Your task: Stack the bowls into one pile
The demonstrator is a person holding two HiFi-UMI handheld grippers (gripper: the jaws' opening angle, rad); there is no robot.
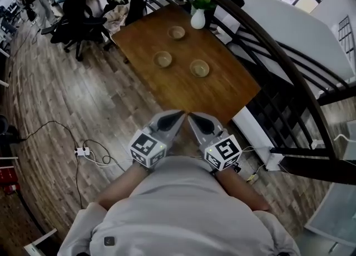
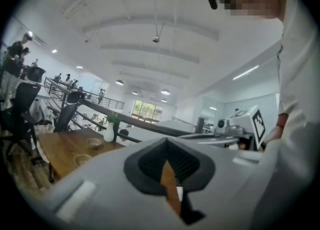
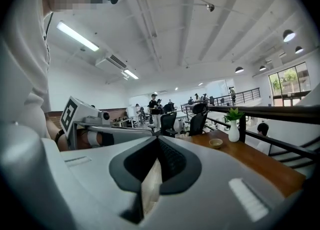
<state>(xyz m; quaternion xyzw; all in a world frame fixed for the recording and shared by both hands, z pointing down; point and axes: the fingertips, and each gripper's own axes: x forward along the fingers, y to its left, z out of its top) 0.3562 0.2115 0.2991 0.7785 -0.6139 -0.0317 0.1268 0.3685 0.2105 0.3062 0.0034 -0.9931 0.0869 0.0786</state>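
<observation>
I've got both claws down low in front of me, just short of the near corner of the wooden surface (image 1: 167, 90). The left claw (image 1: 179, 116) is closed tight with nothing in it. The right claw (image 1: 193, 118) is the same, jaws together and empty. Their tips angle in toward each other, close but apart. Three bowls sit separately on the surface, none stacked. The far bowl (image 1: 177, 32) is near the white vase (image 1: 198, 19), with the left bowl (image 1: 163, 59) and right bowl (image 1: 199, 68) nearer me. All three are well ahead of the claws. A black railing (image 1: 289, 65) runs along the right.
</observation>
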